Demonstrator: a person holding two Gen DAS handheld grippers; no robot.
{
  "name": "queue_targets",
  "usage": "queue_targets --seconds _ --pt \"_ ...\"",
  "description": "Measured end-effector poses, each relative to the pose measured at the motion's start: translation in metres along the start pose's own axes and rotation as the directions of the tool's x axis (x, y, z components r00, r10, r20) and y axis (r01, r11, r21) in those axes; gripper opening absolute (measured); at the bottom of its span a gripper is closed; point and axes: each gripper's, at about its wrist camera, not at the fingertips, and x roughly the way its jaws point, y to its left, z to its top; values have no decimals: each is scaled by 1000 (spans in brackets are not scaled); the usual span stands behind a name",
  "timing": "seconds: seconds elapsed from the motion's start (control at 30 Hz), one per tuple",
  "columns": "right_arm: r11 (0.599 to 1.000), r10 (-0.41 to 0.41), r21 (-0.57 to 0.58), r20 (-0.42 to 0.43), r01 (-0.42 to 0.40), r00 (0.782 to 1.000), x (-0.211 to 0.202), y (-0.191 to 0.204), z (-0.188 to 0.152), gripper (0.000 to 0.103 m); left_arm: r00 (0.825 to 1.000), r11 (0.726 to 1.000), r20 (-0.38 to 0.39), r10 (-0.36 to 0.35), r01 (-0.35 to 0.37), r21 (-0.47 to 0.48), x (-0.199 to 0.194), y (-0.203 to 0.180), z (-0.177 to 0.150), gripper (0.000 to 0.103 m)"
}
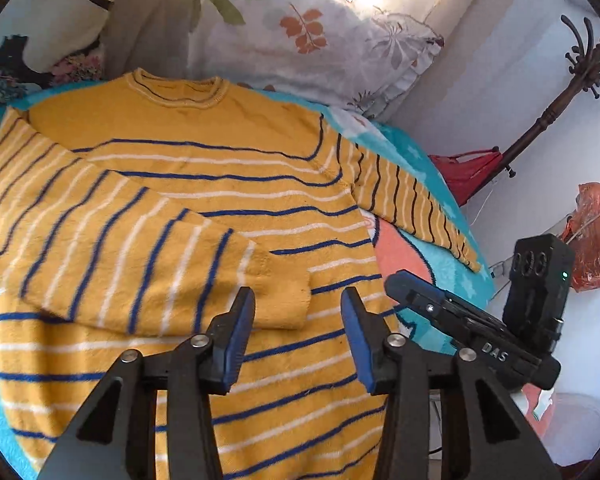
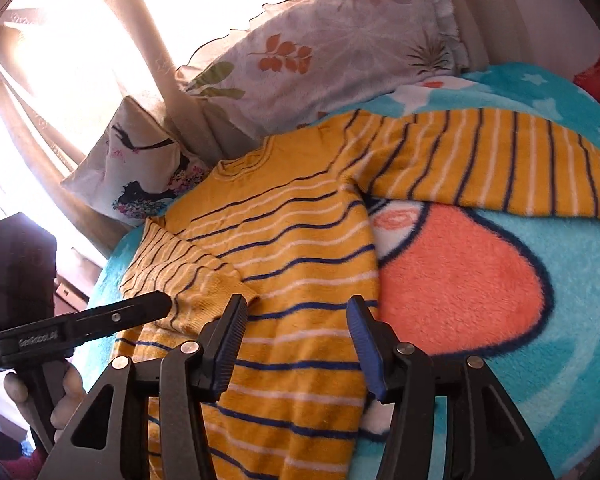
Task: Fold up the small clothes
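Left gripper is hovering over the sweater, jaws wide apart and holding nothing; its blue pads are sitting just short of the cuff of the folded sleeve. Right gripper is likewise gaping, empty, and hanging above the sweater's lower body near its right side seam.

Sweater is lying face up on the blanket, collar pointing toward the pillows at the head edge of the bed. One sleeve is lying folded across the chest, cuff resting around mid-body. The other sleeve is lying stretched out flat on the blanket toward the right edge, not yet folded.

Step in hand, as judged: sleeve folding, half done. First sleeve is in place; second is outstanding. Hem and body folds are also not yet done.

Next move, as judged: right gripper is needing to travel out to the far cuff of the stretched sleeve, close on it, and carry it back across the chest to lie over the first sleeve. Cuff end of that sleeve is running out of the right wrist view, so its exact position cannot be told. The knit looks thick and soft; a shallow pinch may be slipping off, so a deeper bite seems advisable.
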Motion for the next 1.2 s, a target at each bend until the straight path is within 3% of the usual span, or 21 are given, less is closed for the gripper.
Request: queue_targets --seconds 0.13,0.27,0.33,0.37,0.43,0.63,0.8,1.0,1.07,1.1,1.2 --pt "998 41 -49 -88 -46 995 40 27 5 59 992 995 100 72 -65 -75 -47 31 -10 59" --pt "997 41 -63 -164 -52 986 76 46 4 59 983 980 130 132 -110 -167 -70 69 -18 61" --pt "995 26 -86 -176 -41 984 83 53 0 34 979 970 134 154 -124 -211 -74 84 -21 61" --pt "993 23 -106 -182 -43 983 84 56 -1 7 978 966 136 158 -125 -228 -72 88 -20 61" --pt "993 22 -114 -158 -41 987 78 57 -1 7 977 960 137 161 -123 -251 -72 98 -21 61" --pt "992 -104 -75 -87 98 991 52 36 12 7 983 960 104 148 -118 -254 -54 107 -24 61" --pt "996 -85 25 -143 89 986 54 9 5 7 985 944 34 169 -151 -293 -24 120 -25 61" --pt "989 -126 63 -101 132 987 43 -6 3 7 980 941 41 195 -175 -288 -24 118 -27 61" --pt "987 -89 123 -90 100 992 36 -22 4 7 976 940 39 214 -195 -280 -24 113 -27 61" --pt "984 -72 160 -74 83 995 29 -32 4 8 974 940 37 223 -205 -274 -23 110 -27 61" --pt "954 -178 244 -9 175 984 -1 -66 5 21 973 947 34 227 -212 -242 -21 98 -28 61"
